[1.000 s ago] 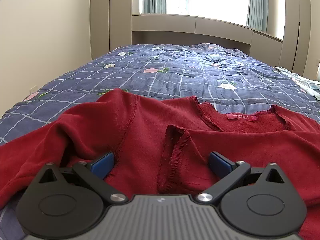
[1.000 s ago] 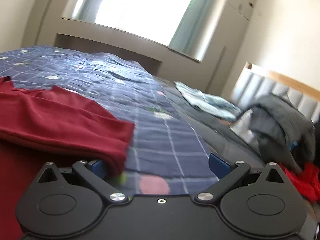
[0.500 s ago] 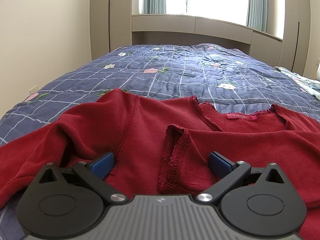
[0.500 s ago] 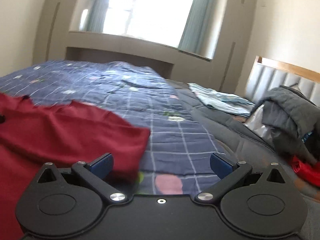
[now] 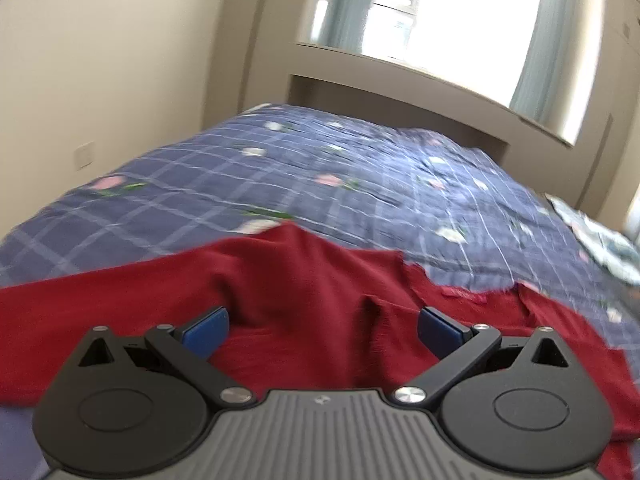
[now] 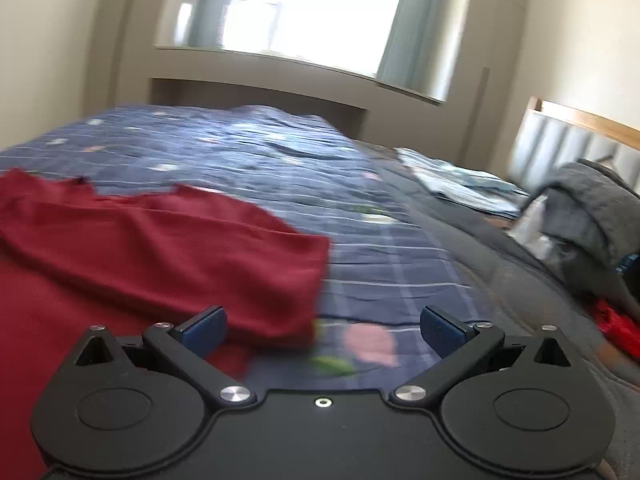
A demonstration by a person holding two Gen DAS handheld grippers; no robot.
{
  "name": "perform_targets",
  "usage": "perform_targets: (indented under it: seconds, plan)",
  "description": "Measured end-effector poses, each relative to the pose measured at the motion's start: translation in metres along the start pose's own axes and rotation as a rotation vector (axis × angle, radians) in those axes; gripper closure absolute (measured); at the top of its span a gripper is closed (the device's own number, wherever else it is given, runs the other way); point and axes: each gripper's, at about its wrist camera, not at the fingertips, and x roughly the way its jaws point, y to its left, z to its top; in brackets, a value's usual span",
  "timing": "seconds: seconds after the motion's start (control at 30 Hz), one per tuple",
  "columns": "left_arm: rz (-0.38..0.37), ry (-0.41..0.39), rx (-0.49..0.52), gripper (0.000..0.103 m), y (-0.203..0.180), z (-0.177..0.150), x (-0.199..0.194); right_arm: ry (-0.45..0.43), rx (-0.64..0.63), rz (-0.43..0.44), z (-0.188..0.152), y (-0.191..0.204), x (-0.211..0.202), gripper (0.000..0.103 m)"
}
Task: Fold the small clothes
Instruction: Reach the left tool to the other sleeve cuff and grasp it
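Two grippers hang low over a red sweater (image 5: 304, 280) spread on a bed with a blue checked quilt (image 5: 360, 168), both with their blue-padded fingers spread wide and nothing between them. The left gripper (image 5: 322, 326) sits above the sweater's chest, near the neckline with its pink label (image 5: 464, 295), a bunched ridge of red cloth lying between the fingers but not pinched. The right gripper (image 6: 322, 328) is at the sweater's right edge, where a folded-over sleeve (image 6: 224, 256) ends just beside its left finger, and a grey garment (image 6: 592, 208) lies well apart by the headboard (image 6: 576, 136).
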Motion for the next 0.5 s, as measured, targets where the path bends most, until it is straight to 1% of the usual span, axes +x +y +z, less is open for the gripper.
perform_targets:
  seconds: [0.07, 0.13, 0.17, 0.23, 0.27, 0.3, 0.33, 0.37, 0.43, 0.5]
  plan:
    - [0.061, 0.008, -0.043, 0.0, 0.026, 0.001, -0.024, -0.01, -0.006, 0.063, 0.001, 0.012, -0.014, 0.001]
    - [0.132, 0.029, -0.086, 0.0, 0.058, -0.005, -0.045, -0.008, -0.003, 0.133, 0.001, 0.024, -0.025, 0.001]
    - [0.187, 0.059, -0.114, 0.0, 0.076, -0.01, -0.052, -0.006, -0.004, 0.177, 0.0, 0.031, -0.03, 0.001]
    - [0.309, 0.154, -0.188, 0.0, 0.116, -0.018, -0.059, -0.001, -0.014, 0.243, -0.001, 0.045, -0.038, 0.001]
    - [0.348, 0.189, -0.229, 0.0, 0.137, -0.021, -0.061, 0.002, -0.023, 0.265, -0.001, 0.052, -0.041, 0.001]
    - [0.38, 0.206, -0.273, 0.0, 0.157, -0.025, -0.066, 0.004, -0.035, 0.282, -0.003, 0.061, -0.044, 0.001]
    - [0.405, 0.209, -0.317, 0.0, 0.174, -0.027, -0.071, 0.006, -0.05, 0.294, -0.004, 0.068, -0.046, 0.001]
    - [0.425, 0.192, -0.368, 0.0, 0.191, -0.03, -0.079, 0.007, -0.064, 0.3, -0.005, 0.074, -0.048, 0.001]
    - [0.428, 0.142, -0.417, 0.0, 0.209, -0.032, -0.092, 0.012, -0.086, 0.302, -0.008, 0.085, -0.051, 0.001]
    - [0.422, 0.113, -0.46, 0.0, 0.224, -0.033, -0.097, 0.03, -0.087, 0.304, -0.013, 0.093, -0.049, 0.001]
